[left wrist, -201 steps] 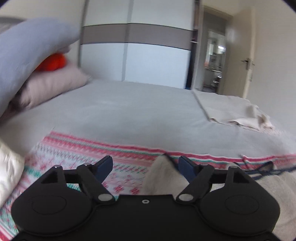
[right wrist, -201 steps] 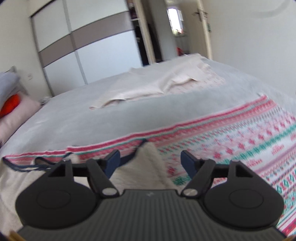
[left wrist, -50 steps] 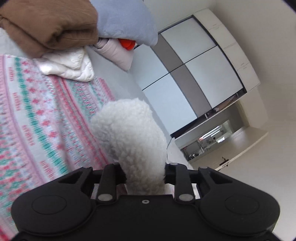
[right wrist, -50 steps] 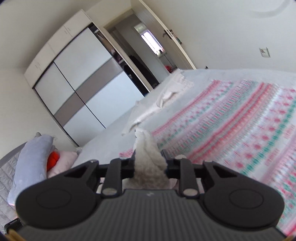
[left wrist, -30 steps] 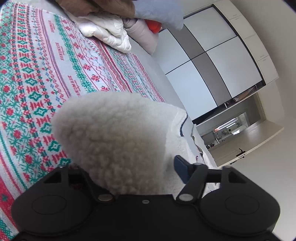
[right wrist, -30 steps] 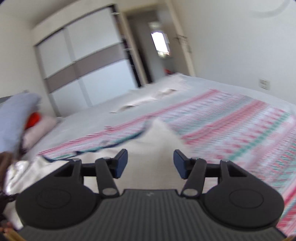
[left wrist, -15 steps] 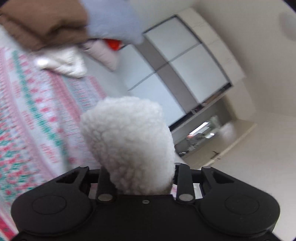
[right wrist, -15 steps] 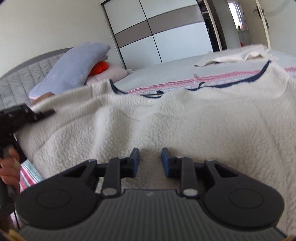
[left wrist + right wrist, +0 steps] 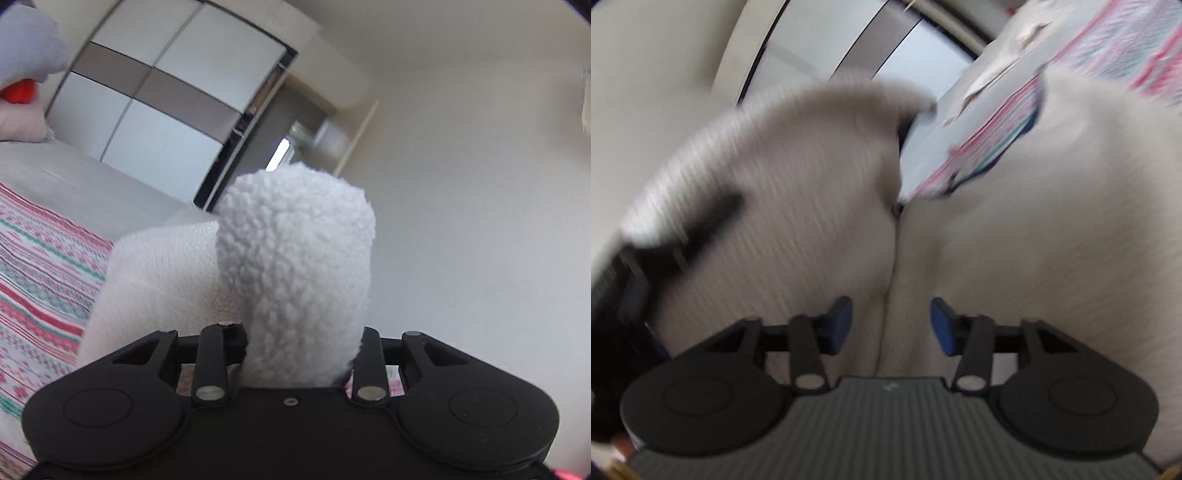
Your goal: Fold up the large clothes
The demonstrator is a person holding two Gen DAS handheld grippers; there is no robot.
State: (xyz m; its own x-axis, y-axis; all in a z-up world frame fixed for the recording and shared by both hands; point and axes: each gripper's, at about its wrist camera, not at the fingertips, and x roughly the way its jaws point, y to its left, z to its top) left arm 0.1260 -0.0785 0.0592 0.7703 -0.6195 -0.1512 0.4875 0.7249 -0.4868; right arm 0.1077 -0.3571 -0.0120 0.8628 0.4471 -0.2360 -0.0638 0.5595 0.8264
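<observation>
One claw only grips now: the left claw (image 9: 299, 350) pinches a thick wad of fleece (image 9: 295, 266), raised above the bed (image 9: 74, 192). Half a second ago the right claw (image 9: 891, 325) was nearly pressed together on it; now it stands spread, fleece loose between. Likely it is regrasping for the next fold.

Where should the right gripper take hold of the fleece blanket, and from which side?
On the crease of the fleece blanket running straight ahead between the open right gripper fingers. Come straight forward: the fold stands between both pads, though blur hides detail.
</observation>
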